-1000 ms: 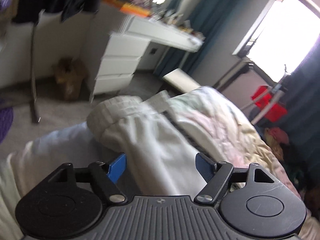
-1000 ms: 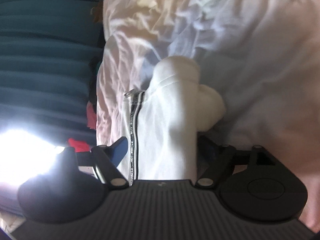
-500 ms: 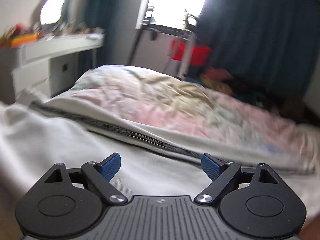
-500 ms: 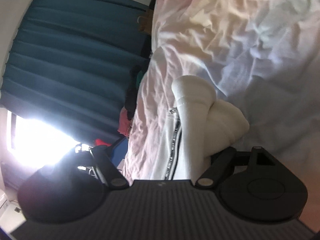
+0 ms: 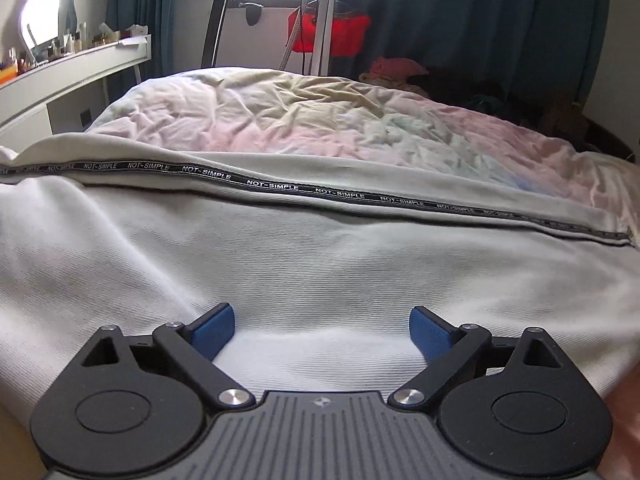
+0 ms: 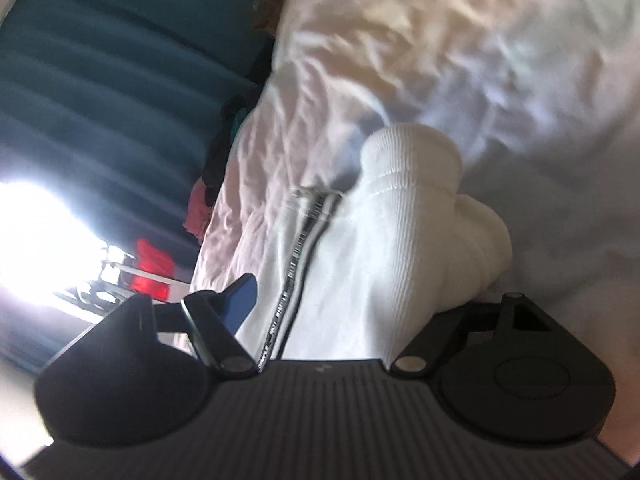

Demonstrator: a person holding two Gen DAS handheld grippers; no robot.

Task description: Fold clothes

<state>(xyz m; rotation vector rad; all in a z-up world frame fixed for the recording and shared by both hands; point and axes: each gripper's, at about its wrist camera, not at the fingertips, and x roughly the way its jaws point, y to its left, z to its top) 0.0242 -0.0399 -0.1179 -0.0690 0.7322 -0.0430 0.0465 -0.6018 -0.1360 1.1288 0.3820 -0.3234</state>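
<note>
I judge the fold barely begun: the white ribbed-knit garment with black lettered tape [image 5: 304, 264] lies spread on the pastel rumpled duvet [image 5: 328, 120], my left gripper [image 5: 321, 330] just widened, empty above it, my right gripper [image 6: 352, 300] narrowing around bunched cloth, grip uncertain.

White garment [image 5: 304, 272] spread under the left gripper [image 5: 322, 330], rumpled duvet [image 5: 320, 120] lay bare beyond, desk [image 5: 76, 68] bounded the left side.
</note>
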